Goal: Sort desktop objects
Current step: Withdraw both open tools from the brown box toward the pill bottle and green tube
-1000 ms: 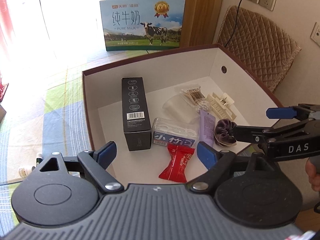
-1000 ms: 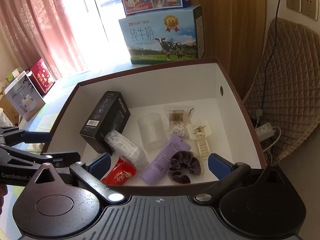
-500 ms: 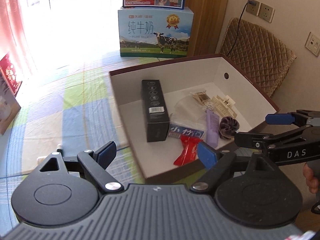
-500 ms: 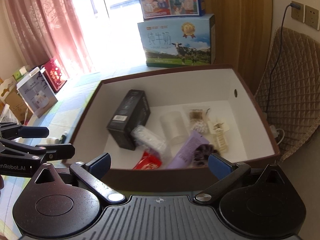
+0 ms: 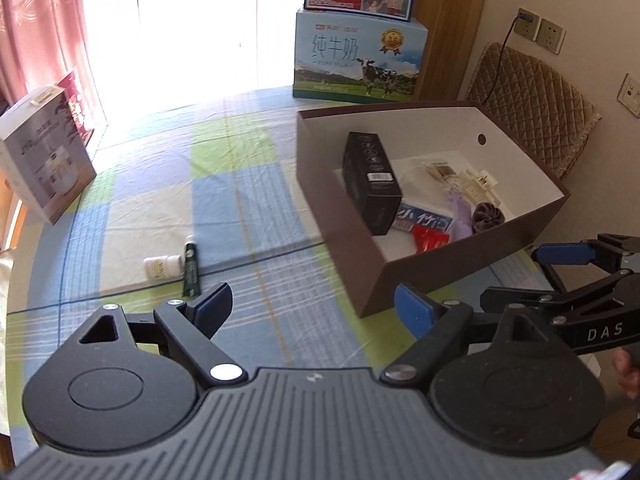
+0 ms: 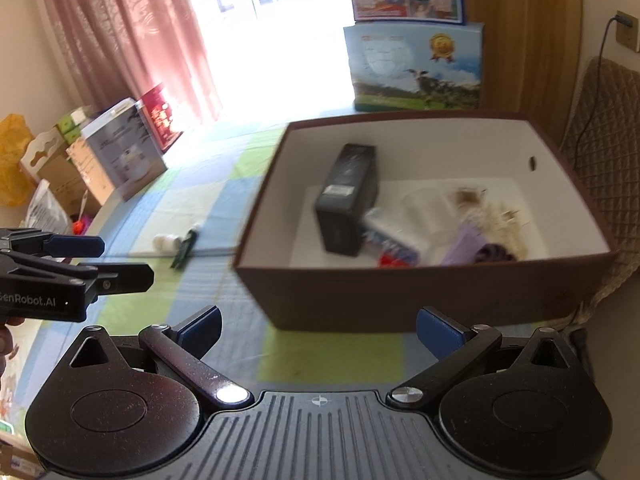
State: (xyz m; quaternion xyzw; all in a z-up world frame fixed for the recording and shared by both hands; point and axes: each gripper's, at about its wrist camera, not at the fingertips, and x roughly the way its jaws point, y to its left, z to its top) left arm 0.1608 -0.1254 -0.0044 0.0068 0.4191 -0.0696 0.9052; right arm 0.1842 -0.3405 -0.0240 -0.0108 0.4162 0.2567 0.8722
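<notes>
A brown box (image 5: 420,276) with a white inside stands on the right of the checked tablecloth. In it lie a black carton (image 5: 370,178), a red packet (image 5: 430,238), a dark scrunchie (image 5: 486,216) and other small items. Left of the box, a small white bottle (image 5: 162,267) and a dark green tube (image 5: 191,270) lie side by side on the cloth. My left gripper (image 5: 312,306) is open and empty, hovering over the cloth between the tube and the box corner. My right gripper (image 6: 320,327) is open and empty, just short of the box's near wall (image 6: 400,296).
A milk carton box (image 5: 360,60) stands behind the brown box, with a picture box stacked on it. A white appliance box (image 5: 44,164) sits at the table's far left edge. A quilted chair back (image 5: 532,108) is to the right of the box.
Both grippers have drawn back from over the box to the near side of it. The bottle and tube on the cloth have come into view. Both stay open and empty.
</notes>
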